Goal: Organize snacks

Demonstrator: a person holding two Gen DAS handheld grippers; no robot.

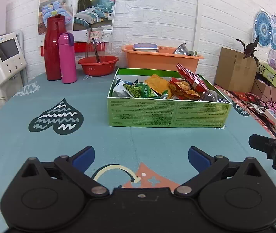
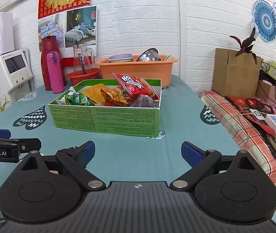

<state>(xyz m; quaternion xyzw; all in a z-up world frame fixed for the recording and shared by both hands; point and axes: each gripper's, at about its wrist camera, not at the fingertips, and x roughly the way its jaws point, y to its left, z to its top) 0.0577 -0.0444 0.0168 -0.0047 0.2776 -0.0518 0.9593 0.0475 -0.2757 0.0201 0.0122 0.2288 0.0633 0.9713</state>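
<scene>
The snacks [image 2: 118, 93] already lie inside the green box [image 1: 169, 114], and both the left gripper [image 1: 141, 156] and right gripper [image 2: 138, 151] hover before it wide open and empty, so the task seems finished or needs only tidying.

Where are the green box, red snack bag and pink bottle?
green box [image 1: 169, 114], left wrist view, front wall.
red snack bag [image 2: 133, 84], right wrist view, printed face.
pink bottle [image 1: 67, 60], left wrist view, body.
</scene>
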